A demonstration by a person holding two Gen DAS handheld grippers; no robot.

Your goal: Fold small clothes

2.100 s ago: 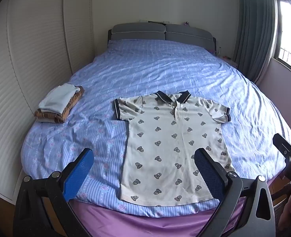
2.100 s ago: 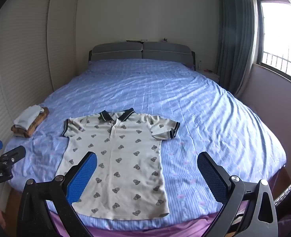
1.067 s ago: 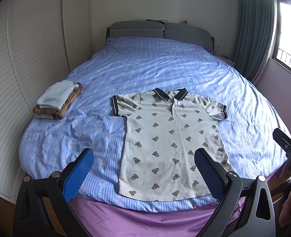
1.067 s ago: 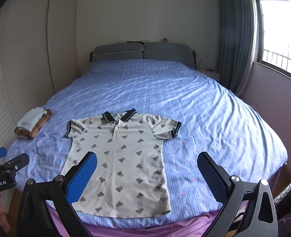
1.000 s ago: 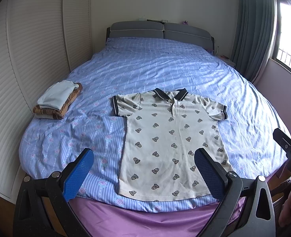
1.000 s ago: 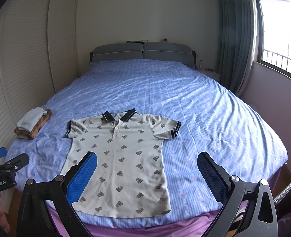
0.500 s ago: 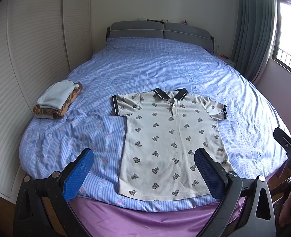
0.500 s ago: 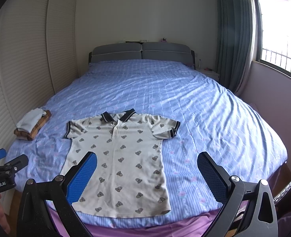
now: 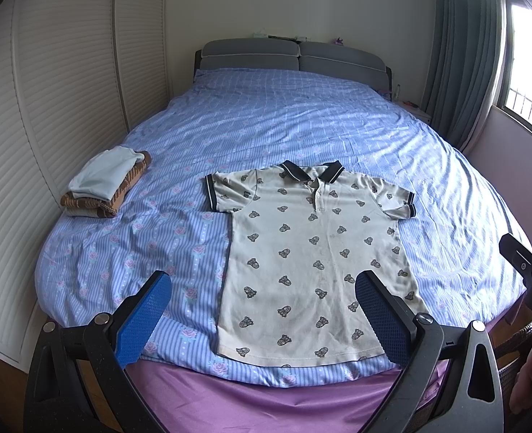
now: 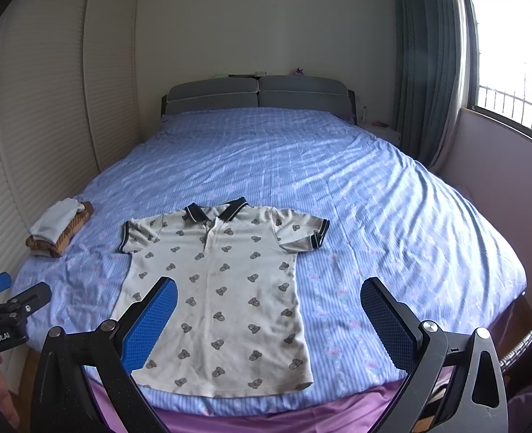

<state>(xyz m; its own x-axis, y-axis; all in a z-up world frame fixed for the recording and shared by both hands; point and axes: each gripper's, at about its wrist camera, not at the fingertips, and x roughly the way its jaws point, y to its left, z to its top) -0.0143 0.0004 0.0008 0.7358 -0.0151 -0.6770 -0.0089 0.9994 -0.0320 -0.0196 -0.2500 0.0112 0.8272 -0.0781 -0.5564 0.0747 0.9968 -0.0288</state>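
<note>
A cream polo shirt (image 9: 312, 252) (image 10: 222, 288) with a dark collar and small bear prints lies flat, front up, near the foot of the bed, collar toward the headboard. My left gripper (image 9: 262, 310) hangs open above the foot edge, its blue pads wide apart, nothing between them. The right gripper (image 10: 269, 314) is open too, held back from the shirt's hem, empty. Each gripper shows at the edge of the other's view: the right gripper (image 9: 529, 263) and the left gripper (image 10: 5, 306).
A stack of folded clothes (image 9: 103, 187) (image 10: 58, 229) sits at the left edge of the blue striped bedsheet (image 9: 302, 122). A white slatted wardrobe (image 9: 49, 108) lines the left side; a curtain and window (image 10: 511, 72) stand right. Purple fabric (image 9: 266, 404) hangs at the foot.
Both grippers pulled back slightly from the bed about two seconds ago and have stayed nearly still since. The shirt has not moved.
</note>
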